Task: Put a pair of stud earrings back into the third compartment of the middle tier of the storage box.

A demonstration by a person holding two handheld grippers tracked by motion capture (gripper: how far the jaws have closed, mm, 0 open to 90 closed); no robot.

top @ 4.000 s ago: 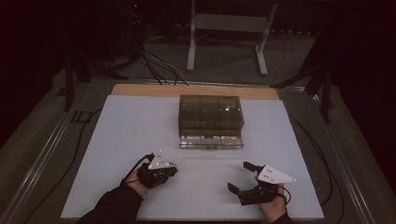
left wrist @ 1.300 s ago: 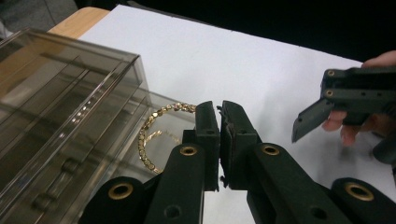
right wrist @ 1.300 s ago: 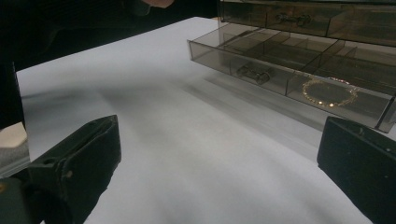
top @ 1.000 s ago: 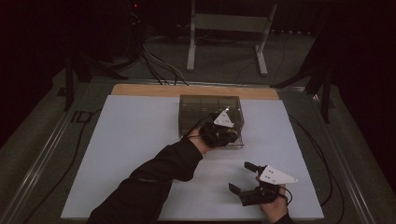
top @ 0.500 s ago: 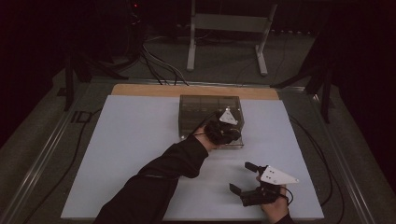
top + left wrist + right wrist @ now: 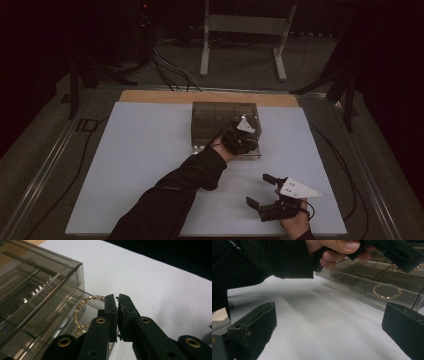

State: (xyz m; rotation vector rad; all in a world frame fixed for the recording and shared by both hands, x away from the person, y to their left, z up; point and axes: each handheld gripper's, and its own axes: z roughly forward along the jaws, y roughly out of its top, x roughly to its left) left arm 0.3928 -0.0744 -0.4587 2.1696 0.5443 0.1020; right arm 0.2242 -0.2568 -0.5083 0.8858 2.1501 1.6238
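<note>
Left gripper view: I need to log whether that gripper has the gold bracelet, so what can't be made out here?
- Left gripper: jaws nearly together; its own jaws hide whether they pinch the gold bracelet.
- High view: the hand covers the drawer contents.
- Right gripper view: the box is cut off by the frame edge.

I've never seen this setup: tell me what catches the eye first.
A smoky clear plastic box stands mid-table with its drawer pulled out, a gold bead bracelet lying inside. The left gripper hangs over that drawer, jaws nearly closed. The right gripper rests open near the table's front edge.
</note>
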